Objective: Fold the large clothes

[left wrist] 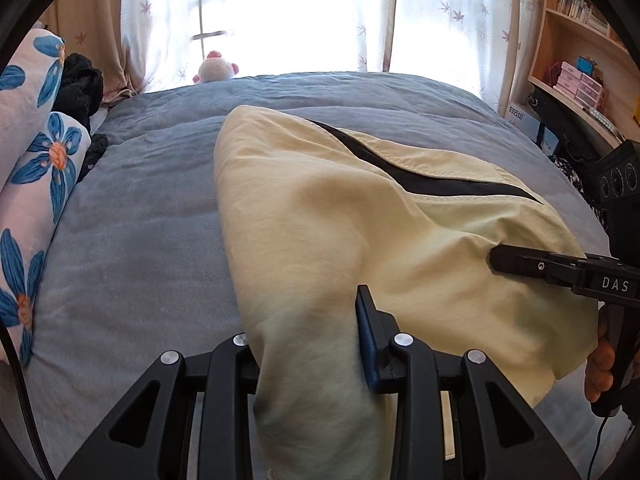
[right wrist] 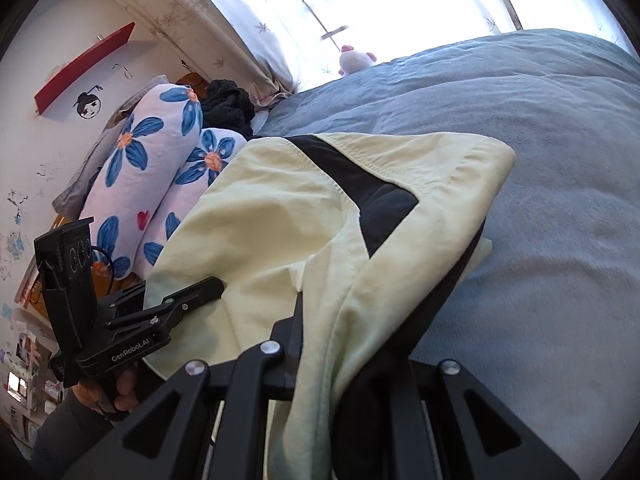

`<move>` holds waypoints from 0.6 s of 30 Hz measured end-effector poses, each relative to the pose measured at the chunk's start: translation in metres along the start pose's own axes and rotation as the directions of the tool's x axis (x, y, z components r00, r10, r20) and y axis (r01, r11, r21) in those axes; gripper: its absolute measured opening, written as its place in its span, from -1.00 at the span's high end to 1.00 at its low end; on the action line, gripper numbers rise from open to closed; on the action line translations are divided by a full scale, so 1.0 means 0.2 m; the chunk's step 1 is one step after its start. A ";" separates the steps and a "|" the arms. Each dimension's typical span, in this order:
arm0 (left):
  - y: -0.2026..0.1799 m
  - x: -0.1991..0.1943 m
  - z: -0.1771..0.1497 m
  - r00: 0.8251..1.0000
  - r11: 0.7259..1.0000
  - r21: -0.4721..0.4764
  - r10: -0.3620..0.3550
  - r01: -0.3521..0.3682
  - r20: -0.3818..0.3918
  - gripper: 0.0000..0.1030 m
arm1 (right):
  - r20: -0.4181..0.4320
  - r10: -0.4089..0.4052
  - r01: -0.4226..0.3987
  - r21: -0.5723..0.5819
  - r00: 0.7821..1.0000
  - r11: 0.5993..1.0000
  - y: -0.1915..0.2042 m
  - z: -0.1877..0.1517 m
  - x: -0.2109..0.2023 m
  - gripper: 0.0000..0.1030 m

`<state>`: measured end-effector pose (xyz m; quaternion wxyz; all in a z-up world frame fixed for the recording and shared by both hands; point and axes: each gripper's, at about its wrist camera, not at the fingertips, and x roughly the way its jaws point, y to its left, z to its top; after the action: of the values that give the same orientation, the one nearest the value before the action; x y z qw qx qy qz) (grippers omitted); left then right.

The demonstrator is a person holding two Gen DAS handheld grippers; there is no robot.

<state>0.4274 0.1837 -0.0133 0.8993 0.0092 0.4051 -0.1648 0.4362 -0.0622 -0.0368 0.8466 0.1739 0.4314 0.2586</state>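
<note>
So the whole thing is on a bed with a grey-blue blanket (left wrist: 132, 240). Along one side of the bed there are two pillows (left wrist: 36, 152) with big blue flowers on them, and a heap of black fuzzy fabric (left wrist: 80, 84) is tucked in behind them. A small pink and white plush toy (left wrist: 214, 67) sits at the far edge of the bed, right in front of the bright window with its flowery curtains (left wrist: 452, 12). Off to the other side is a wooden bookshelf (left wrist: 576, 28) with books on the top shelf and a stack of little pink drawers lower down. The right wrist view also catches a red wall shelf (right wrist: 82, 66) and a cartoon face sticker on the wall below it.

The thing being folded is a pale yellow jacket (left wrist: 340, 216) with a black lining showing through an opening. It's spread over the middle of the bed and bunched up toward the two grippers, so it hides a good part of the blanket.

The left gripper (left wrist: 316, 344) has a thick bunch of the yellow fabric pinched between its fingers, closed about as far as the cloth allows. The right gripper (right wrist: 356, 344) is the same story: clamped on a fold with both yellow cloth and black lining running through it. From the left view you can see the right one's finger lying on the jacket.
</note>
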 end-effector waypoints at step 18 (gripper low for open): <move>0.34 0.62 0.06 1.000 0.999 -0.041 -0.018 0.017 -0.024 0.37 | 0.017 -0.066 0.066 -0.001 0.998 0.998 -0.17 0.10 0.52 0.78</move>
<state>0.5331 0.2108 -0.1044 0.8927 -0.0108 0.4194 -0.1642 0.5139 -0.0305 -0.1090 0.8584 0.1612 0.4296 0.2293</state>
